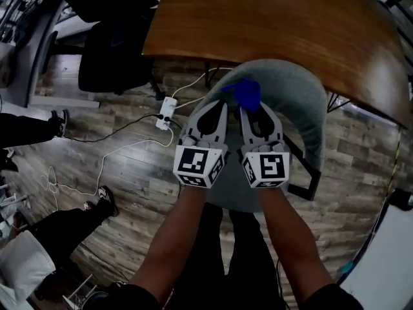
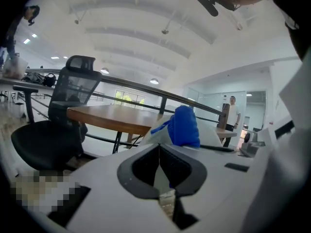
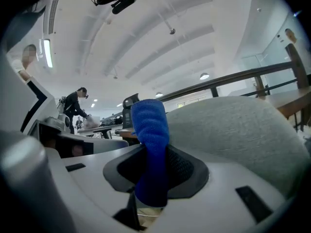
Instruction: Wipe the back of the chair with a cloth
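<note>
Black office chair (image 1: 113,57), one: is standing at far left, not part of the job.
Left tool (image 2: 159,145), one: is hovering over the seat back with its jaws drawn together and nothing between them.
Cloth (image 3: 150,125), one, blue: is sticking up bunched from the right tool, at the top edge of the chair back.
Right tool (image 1: 248,108), one: is pinching the cloth firmly, just beside the left tool.
Chair (image 1: 293,99), one, grey upholstered: is sitting tucked against the table (image 1: 271,18), one, wooden.
Progress: wiping is likely only beginning; most of the back is apparently awaiting passes, and no cleaned patch is showing.
</note>
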### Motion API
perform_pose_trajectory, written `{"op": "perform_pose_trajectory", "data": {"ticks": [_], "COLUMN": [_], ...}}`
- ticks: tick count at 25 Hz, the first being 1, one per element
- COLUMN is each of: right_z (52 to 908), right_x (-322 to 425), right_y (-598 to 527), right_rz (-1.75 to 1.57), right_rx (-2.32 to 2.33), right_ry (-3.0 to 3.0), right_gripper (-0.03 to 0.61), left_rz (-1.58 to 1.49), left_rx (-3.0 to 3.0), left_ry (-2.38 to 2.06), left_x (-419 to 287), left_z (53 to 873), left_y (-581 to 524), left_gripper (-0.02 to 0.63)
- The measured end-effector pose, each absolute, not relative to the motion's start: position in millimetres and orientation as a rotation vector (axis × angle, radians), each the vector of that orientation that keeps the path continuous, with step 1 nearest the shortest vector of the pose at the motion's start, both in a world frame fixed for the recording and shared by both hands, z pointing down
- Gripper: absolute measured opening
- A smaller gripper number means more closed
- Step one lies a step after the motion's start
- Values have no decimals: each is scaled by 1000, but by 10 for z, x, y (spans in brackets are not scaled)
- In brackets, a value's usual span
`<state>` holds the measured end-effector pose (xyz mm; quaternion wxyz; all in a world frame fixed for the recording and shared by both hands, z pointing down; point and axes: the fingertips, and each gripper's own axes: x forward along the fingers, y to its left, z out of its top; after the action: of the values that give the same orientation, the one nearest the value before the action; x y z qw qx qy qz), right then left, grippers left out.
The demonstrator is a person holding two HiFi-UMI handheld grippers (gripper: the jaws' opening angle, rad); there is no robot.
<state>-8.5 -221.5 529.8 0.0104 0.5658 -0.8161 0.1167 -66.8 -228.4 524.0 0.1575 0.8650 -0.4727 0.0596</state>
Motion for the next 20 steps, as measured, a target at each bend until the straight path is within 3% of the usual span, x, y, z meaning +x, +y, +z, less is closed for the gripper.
{"op": "perform_pose_trajectory", "data": {"ticks": [9,20], "right_z": [5577,5601], "right_x": [-743,-726], "right_y": [-2402,-2438], "right_rz": [438,401], "right_rx": [1631,1673], "right_ry": [-2617,-2620], "right_gripper": [110,110], "left_rz": [170,159], "left_rx": [2398,2405], "left_ry": [-1437,-1402], "left_x": [-1246,-1190], "left_z": [5434,5529], "left_y": [-2306,-2362], "left_gripper": [9,9]}}
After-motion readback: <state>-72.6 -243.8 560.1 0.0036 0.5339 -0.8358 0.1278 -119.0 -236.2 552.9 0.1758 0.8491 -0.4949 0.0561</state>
